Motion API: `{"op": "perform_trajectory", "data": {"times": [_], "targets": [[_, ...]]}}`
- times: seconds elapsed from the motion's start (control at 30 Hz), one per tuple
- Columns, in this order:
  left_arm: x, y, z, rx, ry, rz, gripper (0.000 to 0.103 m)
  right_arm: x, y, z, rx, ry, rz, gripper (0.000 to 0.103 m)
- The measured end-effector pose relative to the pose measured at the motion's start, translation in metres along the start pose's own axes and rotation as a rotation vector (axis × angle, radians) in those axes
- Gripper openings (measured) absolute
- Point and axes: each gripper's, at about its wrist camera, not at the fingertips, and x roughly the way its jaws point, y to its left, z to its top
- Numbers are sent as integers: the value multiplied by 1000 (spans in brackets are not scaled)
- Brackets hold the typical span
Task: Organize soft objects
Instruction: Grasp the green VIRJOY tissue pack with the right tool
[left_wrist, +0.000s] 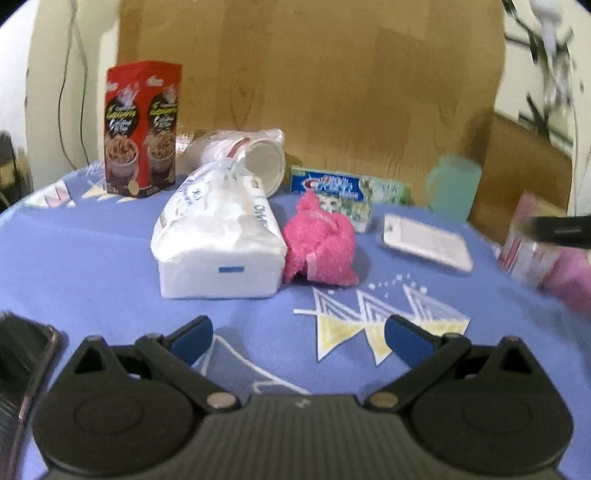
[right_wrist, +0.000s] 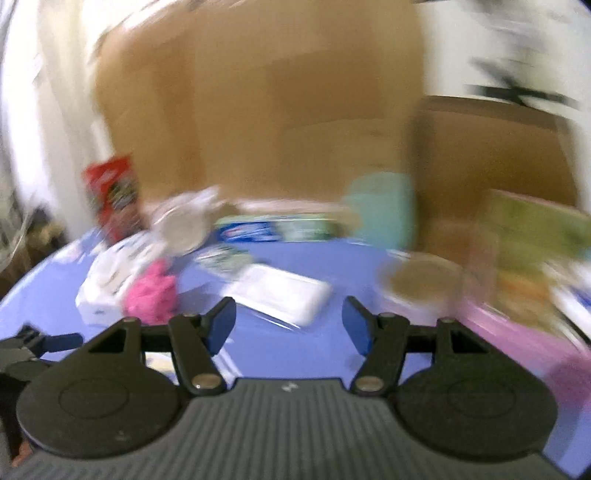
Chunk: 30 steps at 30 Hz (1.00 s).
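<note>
Both hand-held grippers — left (left_wrist: 298, 338), right (right_wrist: 289, 325) — gape empty over the bench (left_wrist: 74, 258). The pink toy (left_wrist: 319, 245) touches the tissue pack's (left_wrist: 218, 240) right side.

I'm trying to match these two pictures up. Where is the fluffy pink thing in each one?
Left wrist view: the pink fluffy cloth lies mid-picture, against the right side of the white tissue pack.
Right wrist view: blurred, at lower left, again right of the tissue pack.
Shared landmark: the red box, standing at the back left.
</note>
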Motion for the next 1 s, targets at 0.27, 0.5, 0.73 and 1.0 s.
{"op": "perform_trajectory", "data": {"times": [0.27, 0.5, 0.73, 1.0], "targets": [[-12, 6, -2, -49, -91, -14, 103, 182, 53, 45, -305, 202, 83, 86], [-9, 12, -1, -82, -87, -37, 103, 222, 42, 59, -145, 288, 77, 63], [-7, 14, 0, -91, -77, -56, 103, 86, 32, 50, -145, 62, 132, 63], [-3, -3, 0, 4, -5, -142, 103, -51, -10, -59, -171, 134, 39, 64]]}}
